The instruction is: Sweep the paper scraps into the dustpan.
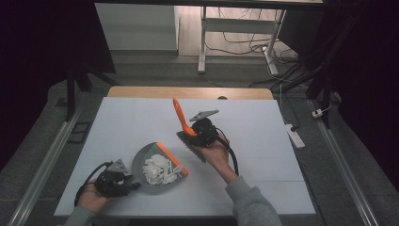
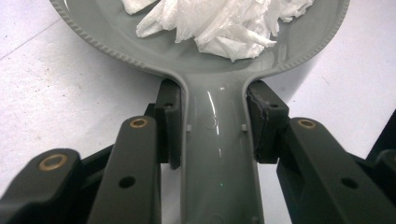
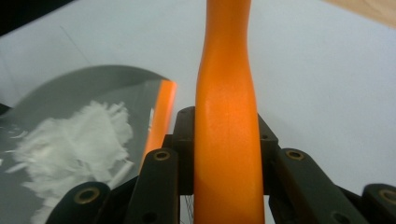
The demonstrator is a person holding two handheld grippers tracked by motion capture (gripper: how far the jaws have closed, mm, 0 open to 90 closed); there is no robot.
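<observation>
Nearest the high view's camera are the person's grey sleeves and hands at the bottom edge. The left gripper (image 1: 126,180) is closed on the handle of a grey plastic dustpan with an orange front lip (image 1: 158,167), which sits on the white table (image 1: 263,136) at its near left. A heap of white shredded paper scraps (image 1: 160,170) lies inside the pan. The right gripper (image 1: 190,134), near the table's middle and clear of the pan, holds a hand brush with an orange handle (image 1: 180,117); the handle stands up and tilts away, the dark brush head below it. No loose scraps can be made out on the table, so the sweeping looks done; what is left, by my judgement, is carrying or tipping out the pan and setting the brush down.

In the left gripper view, the black pads (image 2: 170,122) press both sides of the dustpan's grey handle (image 2: 217,154), with the paper piled in the bowl just beyond.

In the right gripper view, the jaws are clamped on the brush handle (image 3: 226,121), which rises between them. The pan with its orange lip (image 3: 161,114) and the paper lie to the left on the white table.
</observation>
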